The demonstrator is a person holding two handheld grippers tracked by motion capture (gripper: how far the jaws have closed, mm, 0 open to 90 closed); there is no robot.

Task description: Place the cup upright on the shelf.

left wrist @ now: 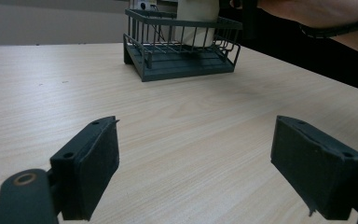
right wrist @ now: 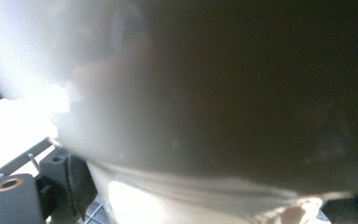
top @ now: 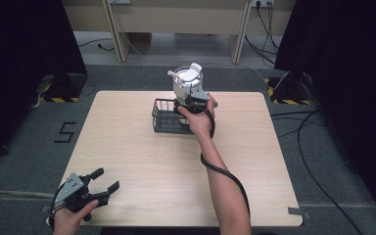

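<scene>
Behind the wire basket (top: 165,116), right gripper (top: 192,99) meets smooth white jug (top: 186,81).

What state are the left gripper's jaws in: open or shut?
Open. The left gripper shows its two black jaws set wide apart, with bare table between them and nothing held.

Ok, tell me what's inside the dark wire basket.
A white container held by the right gripper stands at the dark wire basket's far side. The container's bottom is hidden by hand and wires.

You stand in lab-style recording room: lone wooden table (top: 142,161) on grey carpet (top: 29,156), black curtains (top: 19,44) both sides, hazard-striped stand feet (top: 58,99), loose cables (top: 318,147), taped floor mark (top: 64,132).
</scene>
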